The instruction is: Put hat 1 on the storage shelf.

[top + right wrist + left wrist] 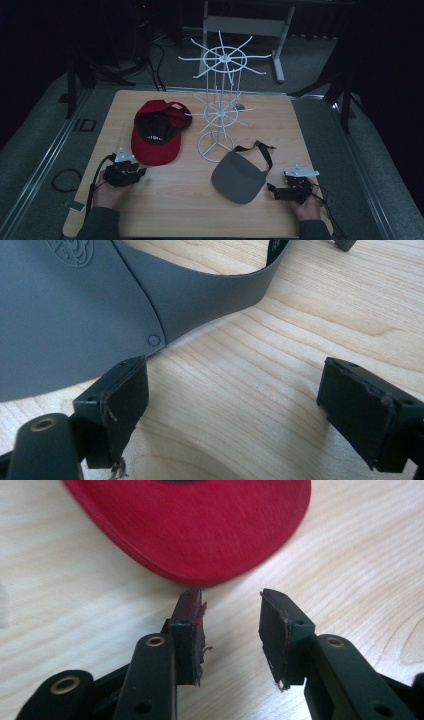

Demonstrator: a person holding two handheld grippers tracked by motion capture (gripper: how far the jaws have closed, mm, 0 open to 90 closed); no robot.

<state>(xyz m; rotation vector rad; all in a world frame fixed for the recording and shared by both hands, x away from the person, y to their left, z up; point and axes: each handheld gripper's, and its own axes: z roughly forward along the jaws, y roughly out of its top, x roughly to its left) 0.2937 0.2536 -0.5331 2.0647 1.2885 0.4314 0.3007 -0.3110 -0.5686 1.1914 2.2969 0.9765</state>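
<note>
Red cap [156,132] lies at twelve o'clock of the left gripper [231,611], fingers partly spread, empty; right gripper [235,390] fingers spread wide beside grey visor [65,310].

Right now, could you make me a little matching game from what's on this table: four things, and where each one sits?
Things:
1. red cap
2. grey visor
3. white wire rack
4. right gripper

Places:
A. back middle of the table
B. just right of the visor's brim
C. left half of the table
D. in front of the rack

Pairs: 1-C, 2-D, 3-A, 4-B
</note>
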